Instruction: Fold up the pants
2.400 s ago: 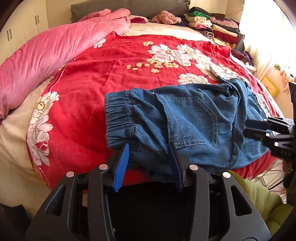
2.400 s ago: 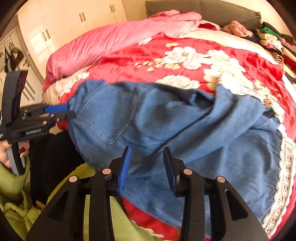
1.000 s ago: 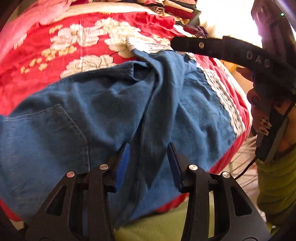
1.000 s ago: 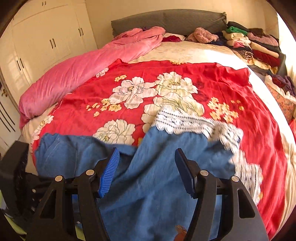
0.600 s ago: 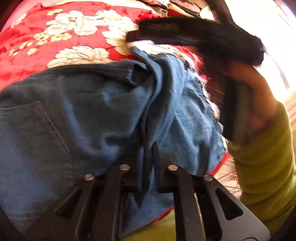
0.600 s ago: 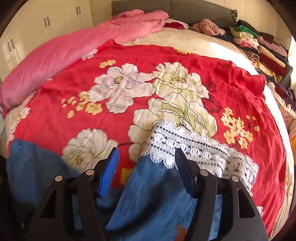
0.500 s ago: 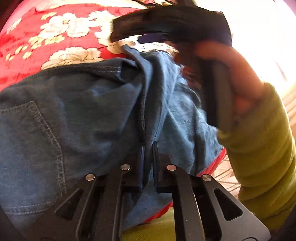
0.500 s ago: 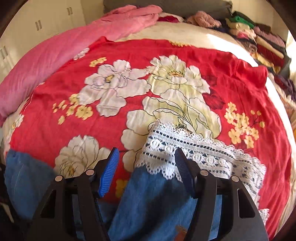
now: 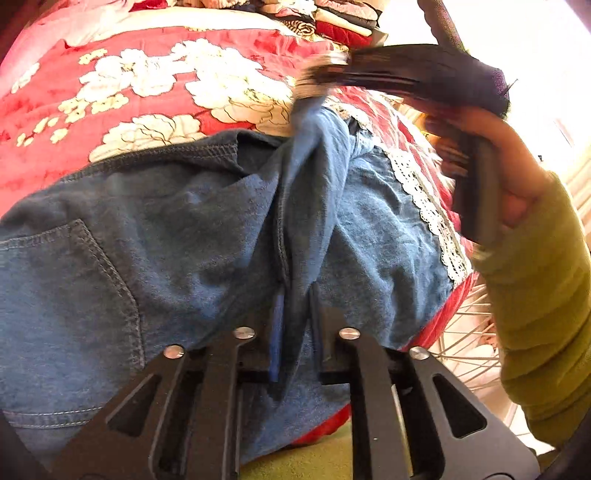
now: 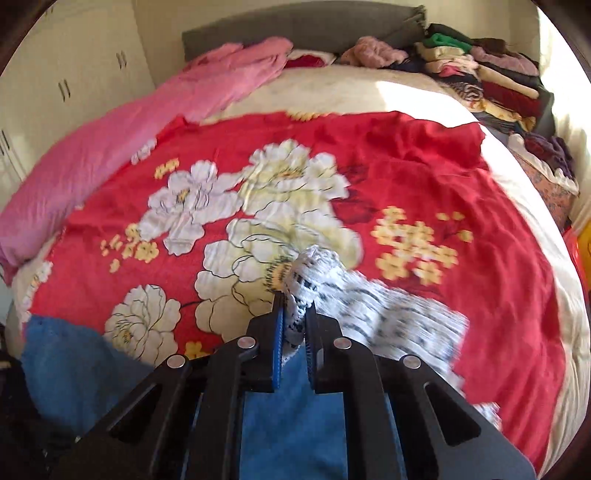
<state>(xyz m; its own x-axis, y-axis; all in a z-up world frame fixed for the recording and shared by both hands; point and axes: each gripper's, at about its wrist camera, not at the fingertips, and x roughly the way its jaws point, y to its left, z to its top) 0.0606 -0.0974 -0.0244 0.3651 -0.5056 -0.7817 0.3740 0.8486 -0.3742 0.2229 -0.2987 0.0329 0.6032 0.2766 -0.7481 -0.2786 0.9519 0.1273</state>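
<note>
Blue denim pants (image 9: 177, 236) with a white lace hem (image 9: 424, 199) lie on a red flowered bedspread (image 9: 147, 92). My left gripper (image 9: 295, 295) is shut on a raised fold of denim at the pants' near edge. My right gripper (image 10: 294, 306) is shut on the lace hem (image 10: 314, 269) and holds it bunched above the bedspread (image 10: 424, 177). In the left wrist view the right gripper (image 9: 314, 79) is blurred at the top, with denim hanging from it. The blue denim (image 10: 62, 354) also shows at the lower left of the right wrist view.
A pink quilt (image 10: 110, 140) lies along the bed's left side. Stacks of folded clothes (image 10: 480, 74) sit at the far right by the grey headboard (image 10: 295, 22). White cupboards (image 10: 74, 74) stand on the left. A white wire rack (image 9: 465, 343) is beside the bed.
My right gripper closed on the lace hem and lifted it. My left gripper, open a second ago, closed on the denim fold and stays shut there.
</note>
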